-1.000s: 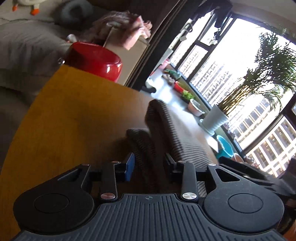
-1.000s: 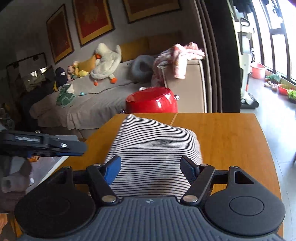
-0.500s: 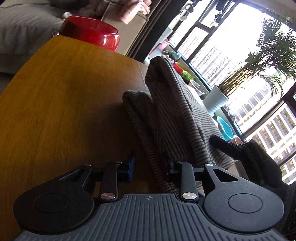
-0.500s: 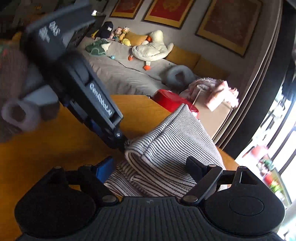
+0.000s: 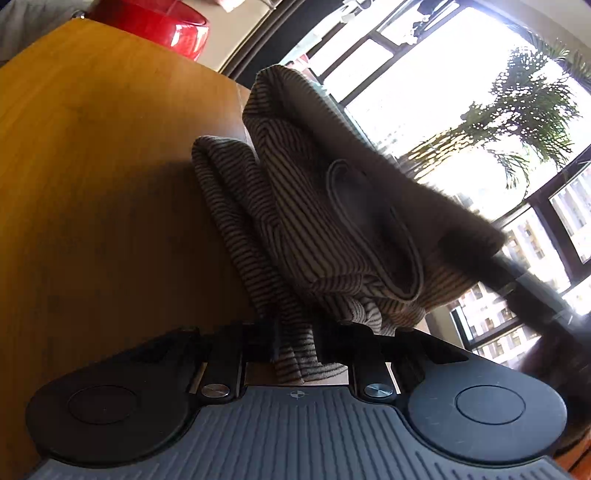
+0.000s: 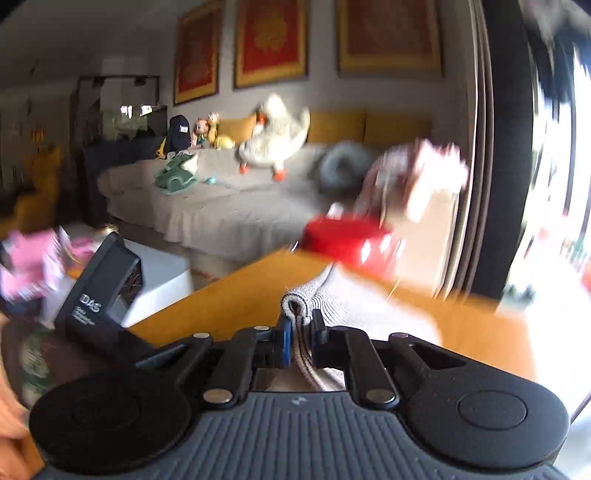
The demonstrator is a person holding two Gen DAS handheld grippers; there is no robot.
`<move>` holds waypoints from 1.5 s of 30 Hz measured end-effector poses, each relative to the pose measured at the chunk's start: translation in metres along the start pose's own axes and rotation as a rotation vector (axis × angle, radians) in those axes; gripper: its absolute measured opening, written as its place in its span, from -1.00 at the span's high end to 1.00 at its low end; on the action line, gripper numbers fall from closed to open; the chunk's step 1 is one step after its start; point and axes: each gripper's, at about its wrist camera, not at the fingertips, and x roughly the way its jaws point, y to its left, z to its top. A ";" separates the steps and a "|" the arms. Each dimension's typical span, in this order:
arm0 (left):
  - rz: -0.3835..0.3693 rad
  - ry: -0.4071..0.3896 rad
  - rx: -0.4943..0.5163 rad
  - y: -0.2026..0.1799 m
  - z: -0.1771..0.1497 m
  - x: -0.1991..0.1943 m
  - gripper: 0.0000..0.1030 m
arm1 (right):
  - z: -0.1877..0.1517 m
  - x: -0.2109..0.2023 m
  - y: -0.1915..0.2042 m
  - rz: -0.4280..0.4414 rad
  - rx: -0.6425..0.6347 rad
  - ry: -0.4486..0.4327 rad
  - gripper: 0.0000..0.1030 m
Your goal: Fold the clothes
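Observation:
A striped garment (image 5: 314,206) lies in a folded bundle on the wooden table (image 5: 92,166), its upper fold lifted. My left gripper (image 5: 295,347) is shut on the near edge of the striped garment. In the right wrist view the same garment (image 6: 343,299) is pale with dark stripes, and my right gripper (image 6: 299,339) is shut on a rolled fold of it. The left gripper's body (image 6: 99,295) shows at the left of that view. The right gripper's dark arm (image 5: 532,291) reaches in at the right of the left wrist view.
A red pot (image 5: 155,26) stands at the table's far edge; it also shows in the right wrist view (image 6: 351,243). Behind it is a grey sofa (image 6: 221,199) with plush toys and a clothes pile (image 6: 421,170). Tall windows (image 5: 461,92) and a potted palm stand to the right.
Both grippers have closed on the garment; the right was open around it before. The top fold has lifted and the right view now swings fast, blurring.

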 end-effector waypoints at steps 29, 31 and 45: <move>0.169 -0.132 0.127 -0.050 0.041 -0.031 -0.40 | -0.057 0.051 0.072 -0.048 -0.309 0.139 0.58; 0.205 -0.105 0.150 -0.051 0.034 -0.016 -0.04 | -0.055 0.050 0.070 -0.041 -0.306 0.135 0.56; 0.147 -0.115 0.119 -0.016 0.019 -0.019 0.03 | -0.026 -0.009 -0.095 -0.085 0.367 -0.052 -0.49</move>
